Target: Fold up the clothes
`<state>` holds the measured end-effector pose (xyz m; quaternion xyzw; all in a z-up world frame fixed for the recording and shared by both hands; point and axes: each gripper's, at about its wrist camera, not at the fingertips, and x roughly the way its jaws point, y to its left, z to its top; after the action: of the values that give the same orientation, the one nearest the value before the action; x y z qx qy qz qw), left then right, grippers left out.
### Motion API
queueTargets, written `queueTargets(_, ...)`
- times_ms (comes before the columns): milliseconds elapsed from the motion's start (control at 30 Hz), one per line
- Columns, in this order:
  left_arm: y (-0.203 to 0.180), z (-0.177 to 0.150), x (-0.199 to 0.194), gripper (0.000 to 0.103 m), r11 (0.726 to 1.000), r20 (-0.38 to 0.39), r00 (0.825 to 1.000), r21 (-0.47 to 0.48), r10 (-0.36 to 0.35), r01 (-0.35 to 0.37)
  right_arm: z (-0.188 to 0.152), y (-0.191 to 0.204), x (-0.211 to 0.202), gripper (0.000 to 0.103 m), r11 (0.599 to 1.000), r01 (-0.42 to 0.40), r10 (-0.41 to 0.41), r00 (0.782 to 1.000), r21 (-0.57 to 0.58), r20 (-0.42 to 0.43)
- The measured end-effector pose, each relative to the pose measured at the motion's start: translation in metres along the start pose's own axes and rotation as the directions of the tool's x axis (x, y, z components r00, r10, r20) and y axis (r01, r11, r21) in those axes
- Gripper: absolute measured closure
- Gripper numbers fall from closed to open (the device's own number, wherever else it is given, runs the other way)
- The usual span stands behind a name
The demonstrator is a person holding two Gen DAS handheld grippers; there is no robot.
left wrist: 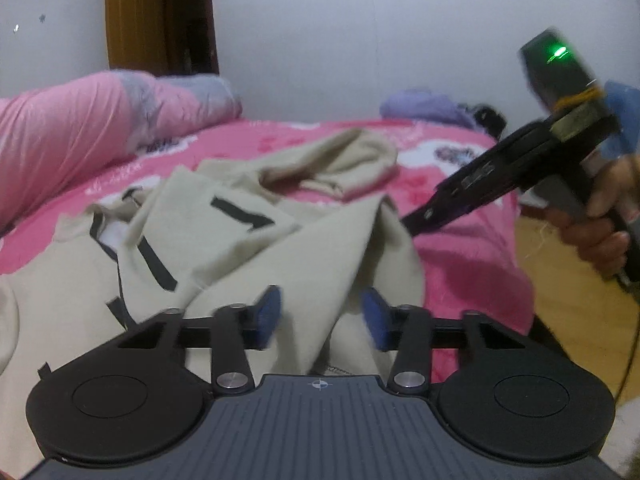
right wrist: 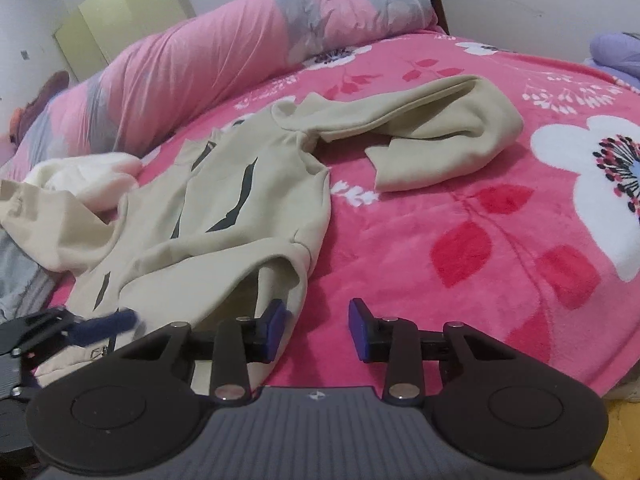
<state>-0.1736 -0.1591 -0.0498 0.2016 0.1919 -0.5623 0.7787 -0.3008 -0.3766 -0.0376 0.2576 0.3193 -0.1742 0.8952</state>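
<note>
The left gripper (left wrist: 320,316) points forward and down, its 2 blue pads (left wrist: 269,312) apart and blurred. The right gripper (right wrist: 318,328) also has its jaws apart, with nothing pressed between them. In the left wrist view, a hand (left wrist: 600,220) holds the right gripper's handle, probably with fingers curled around it.

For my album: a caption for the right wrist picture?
Open right tool beside a beige hoodie on a pink blanket.

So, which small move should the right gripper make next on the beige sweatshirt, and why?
Probably shift the right gripper a little left and close on the beige sweatshirt. Its jaws stand apart over the pink blanket with nothing between them, and the hem fold lies just beside its left finger.
</note>
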Motion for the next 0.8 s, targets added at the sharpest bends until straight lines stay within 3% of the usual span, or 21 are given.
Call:
queueTargets(100, 0.0, 0.004, 0.009, 0.073, 1.0, -0.017, 1.0, 0.007, 0.014, -0.013, 0.0, -0.003, 0.006, 0.068, 1.0, -0.002, 0.002, 1.0, -0.004, 0.021)
queueTargets(167, -0.001, 0.007, 0.012, 0.075, 1.0, -0.023, 1.0, 0.014, 0.02, -0.02, 0.001, -0.001, 0.011, 0.077, 1.0, -0.024, 0.025, 0.999, -0.02, 0.037)
queueTargets(233, -0.003, 0.009, 0.014, 0.08, 0.999, -0.026, 0.999, 0.024, 0.037, -0.036, 0.003, 0.004, 0.013, 0.093, 0.998, -0.048, 0.049, 0.998, -0.035, 0.046)
queueTargets(300, -0.005, 0.012, 0.016, 0.081, 0.998, -0.02, 0.998, 0.028, 0.056, -0.056, 0.004, 0.01, 0.007, 0.1, 0.997, -0.064, 0.068, 0.995, -0.051, 0.068)
queueTargets(533, -0.013, 0.019, 0.024, 0.082, 0.995, -0.001, 0.997, 0.06, 0.079, -0.079, 0.015, 0.024, -0.042, 0.101, 0.99, -0.12, 0.133, 0.973, -0.079, 0.187)
queueTargets(667, -0.005, 0.024, 0.021, 0.099, 0.992, 0.033, 0.992, -0.018, 0.122, -0.121, 0.016, 0.022, -0.044, 0.101, 0.982, -0.18, 0.188, 0.961, -0.059, 0.201)
queueTargets(800, 0.003, 0.03, 0.016, 0.102, 0.985, 0.075, 0.984, -0.08, 0.159, -0.153, 0.007, 0.008, -0.038, 0.096, 0.978, -0.205, 0.196, 0.963, 0.028, 0.183)
